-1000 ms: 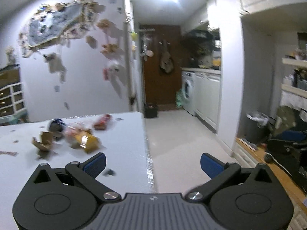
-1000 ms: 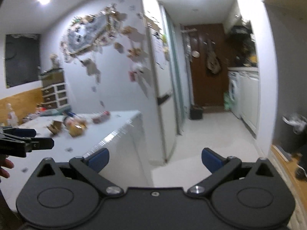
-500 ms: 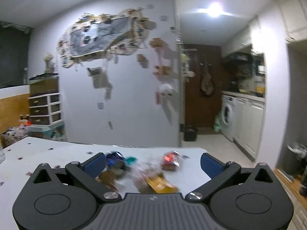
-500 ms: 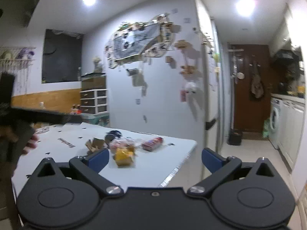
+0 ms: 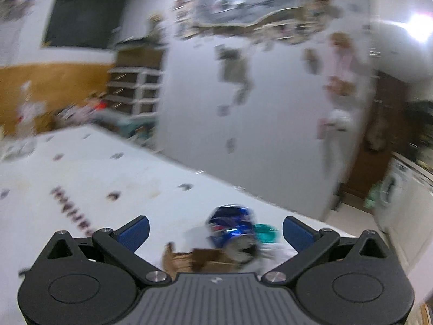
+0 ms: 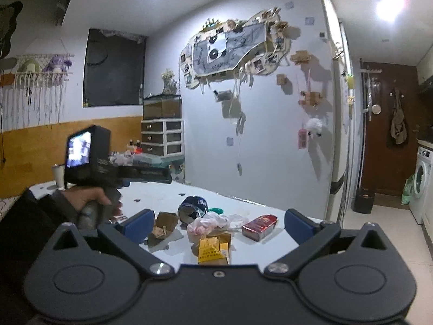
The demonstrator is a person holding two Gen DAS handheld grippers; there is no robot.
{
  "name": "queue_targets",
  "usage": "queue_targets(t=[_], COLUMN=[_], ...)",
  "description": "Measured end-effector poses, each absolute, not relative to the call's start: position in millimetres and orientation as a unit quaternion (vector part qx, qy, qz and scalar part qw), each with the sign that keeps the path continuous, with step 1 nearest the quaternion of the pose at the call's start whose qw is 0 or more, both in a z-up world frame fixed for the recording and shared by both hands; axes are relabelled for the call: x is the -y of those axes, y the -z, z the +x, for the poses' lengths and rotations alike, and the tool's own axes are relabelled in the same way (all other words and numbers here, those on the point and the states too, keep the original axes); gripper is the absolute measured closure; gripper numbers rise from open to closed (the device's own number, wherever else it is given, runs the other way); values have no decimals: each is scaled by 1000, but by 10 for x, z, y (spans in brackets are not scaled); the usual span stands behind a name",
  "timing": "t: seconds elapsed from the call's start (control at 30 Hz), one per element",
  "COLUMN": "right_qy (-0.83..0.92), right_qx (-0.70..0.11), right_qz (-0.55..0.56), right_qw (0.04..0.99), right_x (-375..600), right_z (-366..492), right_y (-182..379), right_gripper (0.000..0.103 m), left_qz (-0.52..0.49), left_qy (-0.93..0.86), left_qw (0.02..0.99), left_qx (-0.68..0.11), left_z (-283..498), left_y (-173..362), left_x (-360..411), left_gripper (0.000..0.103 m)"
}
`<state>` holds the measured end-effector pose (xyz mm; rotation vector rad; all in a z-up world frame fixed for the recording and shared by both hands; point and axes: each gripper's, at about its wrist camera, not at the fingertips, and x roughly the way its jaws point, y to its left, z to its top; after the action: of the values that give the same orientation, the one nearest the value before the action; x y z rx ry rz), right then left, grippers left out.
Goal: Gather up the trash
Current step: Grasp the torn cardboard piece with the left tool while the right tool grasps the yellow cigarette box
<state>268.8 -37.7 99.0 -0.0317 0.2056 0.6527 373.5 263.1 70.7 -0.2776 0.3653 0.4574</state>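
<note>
A pile of trash lies on the white table [image 6: 162, 197]: a crushed blue can [image 6: 192, 209], a torn brown cardboard piece [image 6: 163, 224], crumpled pink-white plastic [image 6: 213, 223], a yellow box [image 6: 212, 250], a red packet [image 6: 260, 227]. My right gripper [image 6: 216, 224] is open and empty, close before the pile. My left gripper [image 5: 216, 233] is open and empty; the blue can [image 5: 234, 233] and cardboard [image 5: 200, 261] lie between its fingers in the blurred left wrist view. The left gripper body [image 6: 108, 168] shows in the right wrist view, held by a hand.
A white wall [image 6: 270, 135] with pinned photos stands behind the table. A drawer unit [image 6: 162, 138] stands at the back. To the right a corridor leads to a brown door [image 6: 387, 135], a small black bin [image 6: 364, 200] and a washing machine [image 6: 423, 184]. The table's right edge drops to the floor.
Both grippers have swung left from the corridor toward the table. The trash pile has come close under both. The left wrist view is now motion-blurred.
</note>
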Motion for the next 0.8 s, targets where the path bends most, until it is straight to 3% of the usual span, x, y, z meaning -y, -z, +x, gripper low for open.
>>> queue_targets(t=[0.4, 0.8], right_qy=[-304, -275], right_qx=[-152, -276], right_qz=[-25, -61], right_qw=[940, 919], right_x=[-157, -974], right_z=[3311, 4105], right_y=[-772, -382], right_gripper=[0, 0], left_qz=[-148, -146], left_qy=[-228, -192], left_qw=[932, 932], left_qx=[-240, -270], left_z=[3980, 4071], left_y=[-184, 29], left_x=[-2930, -2931], left_gripper=[0, 0])
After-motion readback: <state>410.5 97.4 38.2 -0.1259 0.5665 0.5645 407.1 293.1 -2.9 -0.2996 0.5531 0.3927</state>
